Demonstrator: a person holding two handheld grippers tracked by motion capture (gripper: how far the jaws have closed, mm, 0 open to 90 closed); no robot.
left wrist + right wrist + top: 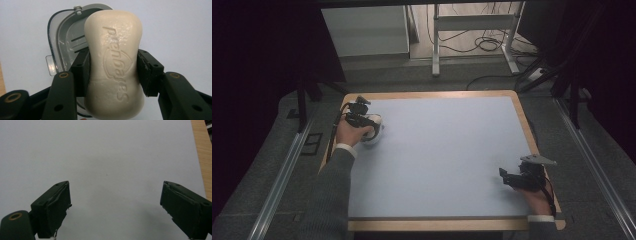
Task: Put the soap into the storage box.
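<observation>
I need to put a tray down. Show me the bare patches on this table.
The blue mat lies bare between the left gripper and the right gripper, from the far edge to the near one. The far left corner is crowded: the soap bar is clamped above the grey soap dish.

Grey knit sleeves, white cuffs at both wrists. Left gripper (113, 72): black, blocky fingers (147, 72) with small screw holes, brass-ringed pivot holes on arms, black cable trailing along forearm. Right gripper (115, 207): same black build, worn pad edges on fingers (53, 210), grey three-cornered plate on top.
</observation>
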